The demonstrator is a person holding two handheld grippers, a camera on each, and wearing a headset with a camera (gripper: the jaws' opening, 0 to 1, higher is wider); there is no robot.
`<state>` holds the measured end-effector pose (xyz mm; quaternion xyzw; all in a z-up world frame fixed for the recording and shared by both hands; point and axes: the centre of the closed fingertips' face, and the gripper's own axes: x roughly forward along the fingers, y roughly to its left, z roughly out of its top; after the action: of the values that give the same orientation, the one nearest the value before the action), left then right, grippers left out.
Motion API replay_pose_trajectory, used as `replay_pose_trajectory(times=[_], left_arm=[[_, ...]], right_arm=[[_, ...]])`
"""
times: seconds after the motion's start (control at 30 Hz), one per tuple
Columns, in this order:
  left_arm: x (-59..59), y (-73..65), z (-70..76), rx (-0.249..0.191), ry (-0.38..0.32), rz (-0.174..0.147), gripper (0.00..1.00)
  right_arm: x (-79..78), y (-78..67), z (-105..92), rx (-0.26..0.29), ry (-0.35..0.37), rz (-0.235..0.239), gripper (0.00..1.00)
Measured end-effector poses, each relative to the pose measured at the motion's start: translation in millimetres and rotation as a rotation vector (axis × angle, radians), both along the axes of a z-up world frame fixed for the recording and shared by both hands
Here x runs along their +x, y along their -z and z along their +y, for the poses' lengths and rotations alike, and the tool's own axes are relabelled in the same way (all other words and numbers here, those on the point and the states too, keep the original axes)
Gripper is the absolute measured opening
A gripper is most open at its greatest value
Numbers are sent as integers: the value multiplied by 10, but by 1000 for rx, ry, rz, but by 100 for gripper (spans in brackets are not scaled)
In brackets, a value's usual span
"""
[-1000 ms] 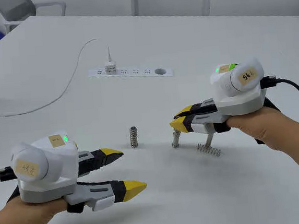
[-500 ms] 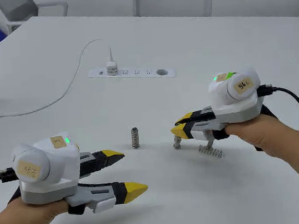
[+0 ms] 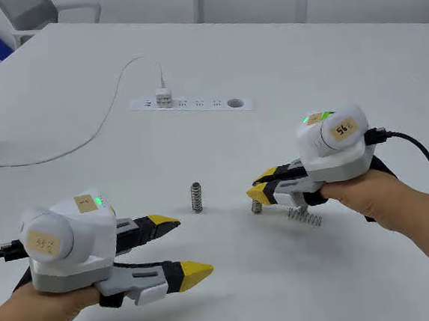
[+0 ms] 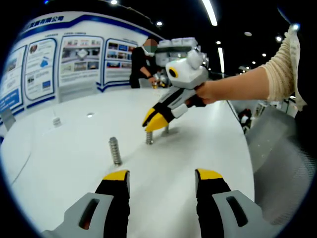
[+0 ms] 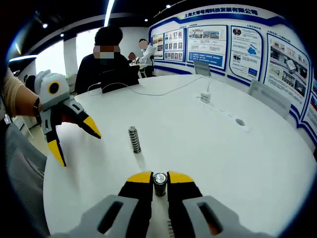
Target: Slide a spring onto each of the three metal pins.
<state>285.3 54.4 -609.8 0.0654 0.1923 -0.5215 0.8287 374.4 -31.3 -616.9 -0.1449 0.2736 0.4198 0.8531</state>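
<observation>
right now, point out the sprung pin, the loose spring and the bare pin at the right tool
sprung pin (image 3: pixel 196 197): head view, middle of its coils
loose spring (image 3: pixel 304 216): head view, middle of its coils
bare pin (image 5: pixel 159 182): right gripper view, its round top

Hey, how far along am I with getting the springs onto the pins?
Done: the middle pin stands with a spring around it. In hand: the right gripper is shut on a second pin. Left: a loose spring lies on the table beside it, not yet fitted. The left gripper is open, holding nothing.
</observation>
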Motion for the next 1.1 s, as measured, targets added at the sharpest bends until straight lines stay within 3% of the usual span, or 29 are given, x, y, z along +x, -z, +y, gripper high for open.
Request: replay_pose_trajectory(times=[0.53,1.1], left_arm=[[6,5,-3,-4,-3,0,54],[2,-33,-54,-6,7,-8,54]], right_arm=[[3,47,-9,-4,5,7,15],[-84,-80,-148,-1,20,-23,20]])
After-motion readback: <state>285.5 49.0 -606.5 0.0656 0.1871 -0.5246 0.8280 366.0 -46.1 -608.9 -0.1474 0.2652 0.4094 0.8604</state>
